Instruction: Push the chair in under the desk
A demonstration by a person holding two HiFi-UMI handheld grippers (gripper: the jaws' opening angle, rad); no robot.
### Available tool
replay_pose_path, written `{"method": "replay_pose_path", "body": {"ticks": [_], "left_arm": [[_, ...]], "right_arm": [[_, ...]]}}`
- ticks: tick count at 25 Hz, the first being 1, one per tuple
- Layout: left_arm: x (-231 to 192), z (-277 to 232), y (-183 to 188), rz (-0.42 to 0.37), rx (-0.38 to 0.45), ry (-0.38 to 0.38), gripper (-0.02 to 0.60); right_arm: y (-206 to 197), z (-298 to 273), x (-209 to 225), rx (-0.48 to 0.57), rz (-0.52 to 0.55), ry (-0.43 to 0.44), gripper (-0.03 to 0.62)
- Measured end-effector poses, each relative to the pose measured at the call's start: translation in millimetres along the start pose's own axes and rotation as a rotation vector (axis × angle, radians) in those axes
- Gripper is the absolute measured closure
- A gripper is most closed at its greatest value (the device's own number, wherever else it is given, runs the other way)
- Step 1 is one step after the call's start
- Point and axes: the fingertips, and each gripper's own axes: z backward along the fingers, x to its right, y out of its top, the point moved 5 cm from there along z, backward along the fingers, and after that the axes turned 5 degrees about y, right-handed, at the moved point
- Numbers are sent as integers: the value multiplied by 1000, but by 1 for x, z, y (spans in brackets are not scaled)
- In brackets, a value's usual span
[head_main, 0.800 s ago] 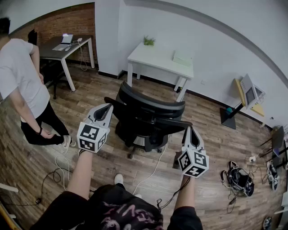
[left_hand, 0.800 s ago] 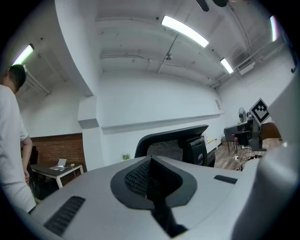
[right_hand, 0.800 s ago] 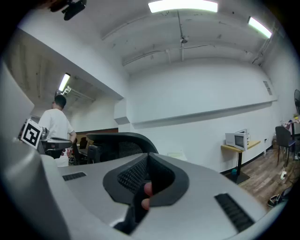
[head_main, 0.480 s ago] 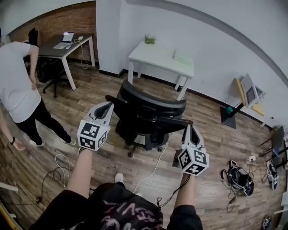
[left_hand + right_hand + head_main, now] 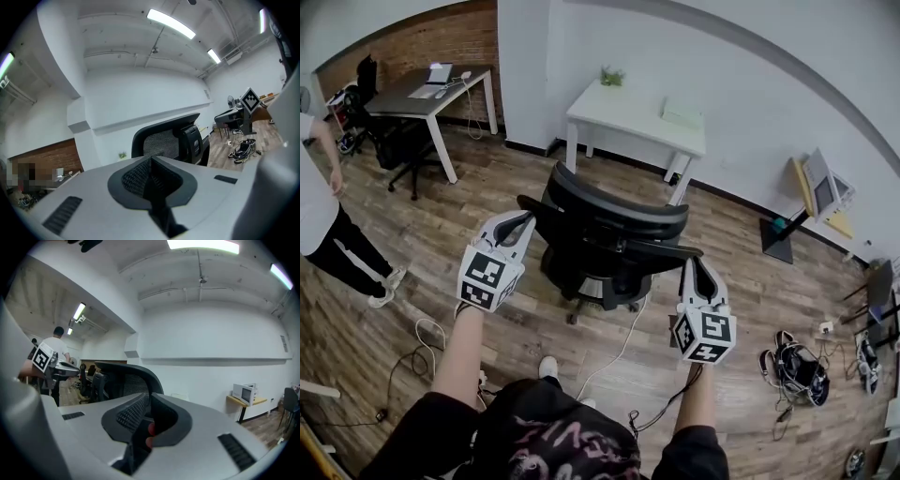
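One black chair [image 5: 609, 234] is seen in the middle of the wood floor. Its back is turned to the person, and it is well apart from the white desk [image 5: 628, 117] by the wall, so it is not yet pushed in.

The chair is set on small wheels, so it is judged to roll with a soft push, though it looks quite heavy. The rim of the back looks stiff. The net in the middle looks soft and may bend, so the push is best put on the rim or the arm rests. A white cord [image 5: 619, 352] is laid on the floor by the wheels and could be caught.

Two grippers are held up. The left gripper [image 5: 521, 223] is kept by the left edge of the back, and the right gripper [image 5: 697, 270] just beside the right arm rest. Touch cannot be told. Both pairs of jaws are pressed together and nothing is held.

Two desks are counted: the white one and a dark desk [image 5: 417, 98] far left. One small plant [image 5: 612, 79] is seen on the white desk.
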Motion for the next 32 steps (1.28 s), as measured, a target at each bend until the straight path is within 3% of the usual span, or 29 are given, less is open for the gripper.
{"method": "replay_pose_path", "body": {"ticks": [3, 9, 13, 17, 21, 32], "left_arm": [[-3, -4, -5, -84, -29, -17, 566], [0, -13, -12, -245, -100, -76, 558], [1, -21, -20, -318, -143, -117, 520], [1, -31, -28, -416, -187, -165, 482], [2, -40, -39, -511, -235, -217, 438], [1, -68, -58, -724, -324, -306, 396]], "right_arm": [[-3, -4, -1, -31, 70, 45, 503], [-5, -12, -10, -101, 252, 134, 467], [-8, -17, -8, -129, 310, 143, 457], [-17, -25, -11, -187, 443, 175, 451], [-28, -32, -16, -258, 542, 244, 384], [-46, -58, -4, -411, 767, 288, 365]]}}
